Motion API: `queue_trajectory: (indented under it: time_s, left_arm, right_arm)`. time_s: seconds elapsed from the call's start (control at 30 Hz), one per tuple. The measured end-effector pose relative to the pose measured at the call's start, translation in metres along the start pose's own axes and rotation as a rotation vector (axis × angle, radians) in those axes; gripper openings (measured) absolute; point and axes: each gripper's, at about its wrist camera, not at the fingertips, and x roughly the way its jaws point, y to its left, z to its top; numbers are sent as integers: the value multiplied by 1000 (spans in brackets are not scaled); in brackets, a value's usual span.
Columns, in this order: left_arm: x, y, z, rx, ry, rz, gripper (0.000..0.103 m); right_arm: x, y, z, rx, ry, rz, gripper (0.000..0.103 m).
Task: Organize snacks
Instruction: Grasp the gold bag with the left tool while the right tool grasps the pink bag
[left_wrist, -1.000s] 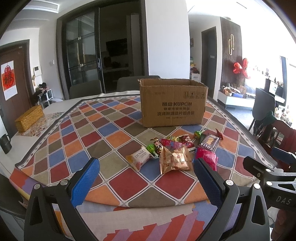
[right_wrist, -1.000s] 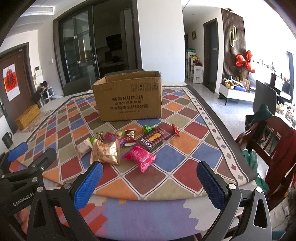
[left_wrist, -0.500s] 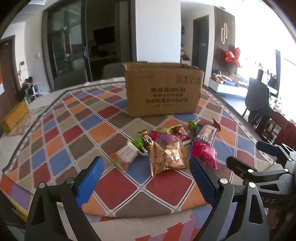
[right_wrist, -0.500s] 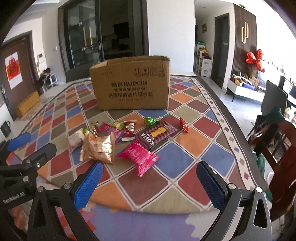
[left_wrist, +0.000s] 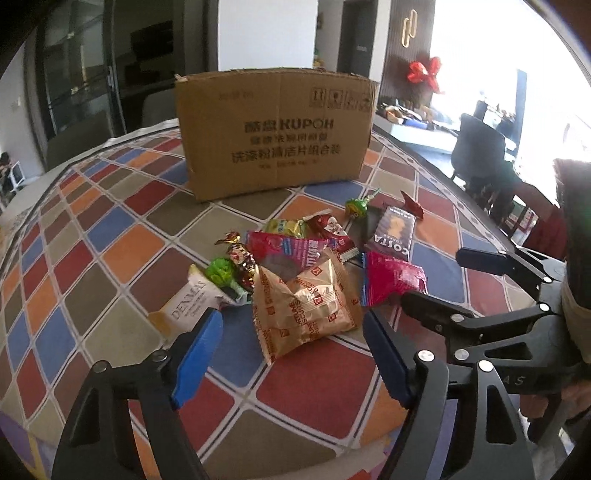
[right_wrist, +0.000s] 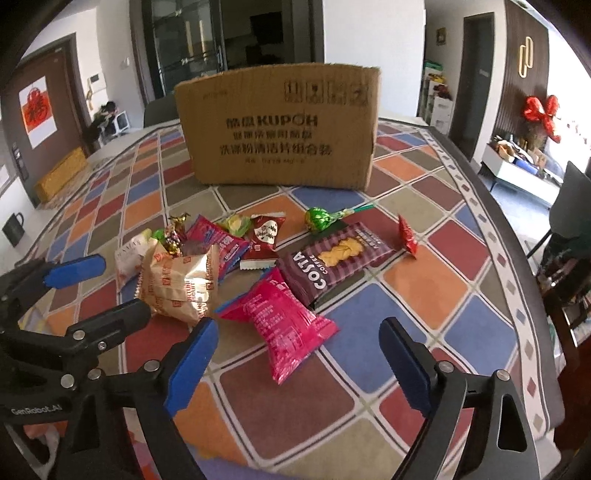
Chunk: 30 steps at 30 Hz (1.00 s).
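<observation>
A pile of snacks lies on the checked tablecloth in front of a brown cardboard box, also in the right wrist view. A gold biscuit pack lies just ahead of my open left gripper, between its fingers. A pink packet lies just ahead of my open right gripper. Behind it are a purple Costa pack, a green lollipop and a red candy. A white Denmas pack lies at the pile's left.
The table edge runs along the right, with chairs beyond it. A black mug and a yellow woven box sit at the far left. Each gripper shows in the other's view, close side by side.
Both grippers have moved forward and down toward the snack pile. The left now frames the gold pack, the right the pink packet. Both remain open.
</observation>
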Motion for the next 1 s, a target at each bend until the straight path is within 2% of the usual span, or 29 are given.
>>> queue_trajectory:
  time_s: [0.3,0.4,0.47,0.6,0.63,0.67,0.8,1.0]
  left_arm:
    - [25,6,9,27,74,-83,68]
    - [33,9,9,13,99,-106,58]
    - [38,9,9,-1,117,-120,56]
    - [41,10,10,-17,116,-131,54]
    - [41,10,10,-21,115,-138,48]
    - [41,9,9,-22,116,-153,45]
    - [39,7,7,-22,103,-158,39]
    - [32,6,4,-39,87,-146,36]
  right_arm:
    - [21,6,7,-33,48,29,78]
    - [26,5,8,-27,67,43,74]
    - [29,4,9,-22,76,54,72]
    - [33,4,8,-16,89,74,62]
    - [33,4,8,-12,92,79,60]
    - [33,5,8,-7,95,87,57]
    - [33,8,6,-8,101,110,38]
    - [28,8,1,19,95,119,37]
